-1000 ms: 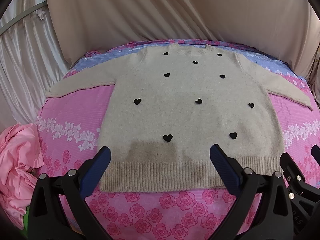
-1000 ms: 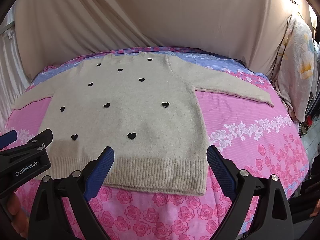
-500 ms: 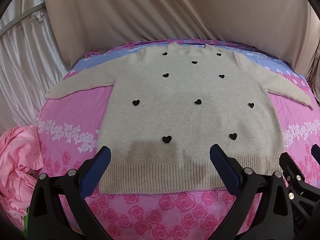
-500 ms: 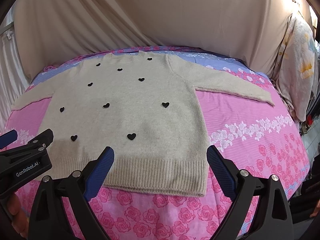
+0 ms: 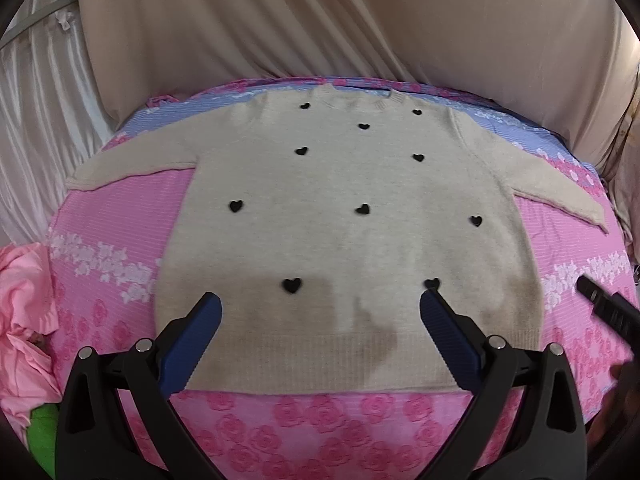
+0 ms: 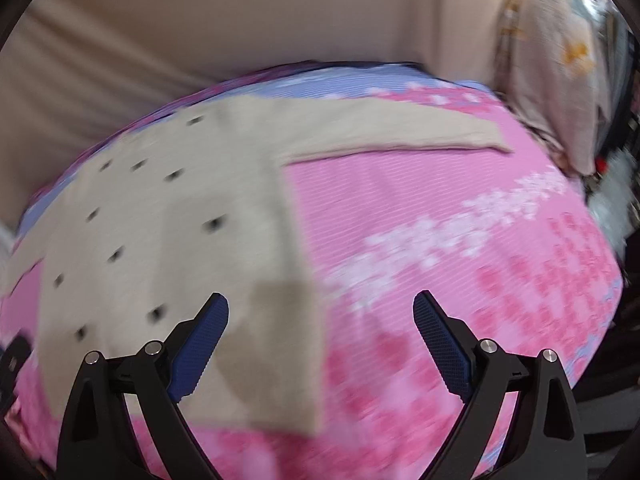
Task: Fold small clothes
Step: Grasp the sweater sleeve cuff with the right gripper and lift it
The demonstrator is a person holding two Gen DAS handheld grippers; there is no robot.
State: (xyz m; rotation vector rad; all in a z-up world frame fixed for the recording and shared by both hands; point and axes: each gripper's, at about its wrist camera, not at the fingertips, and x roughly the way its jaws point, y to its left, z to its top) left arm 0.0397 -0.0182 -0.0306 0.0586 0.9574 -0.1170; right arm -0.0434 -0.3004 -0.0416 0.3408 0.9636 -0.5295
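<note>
A beige sweater with small black hearts lies flat, front up, on a pink flowered bedspread with a blue band at its far edge. Draped beige cloth hangs behind the bed, and a pale satin curtain hangs to the left. A crumpled pink garment sits at the near left edge of the bed, with a bit of green below it; a patterned cloth or pillow stands at the right side. Nothing lies on the sweater. Its long axis runs away from the cameras: ribbed hem nearest, neckline farthest, both sleeves spread out sideways. The left gripper hovers over the hem with its blue-padded fingers spread wide, holding nothing. The right gripper, likewise wide open and empty, hangs over the sweater's near right corner and the bare bedspread beside it; this view is motion-blurred. The right sleeve reaches toward the bed's right edge. A dark part of the other tool shows at the right of the left view.
</note>
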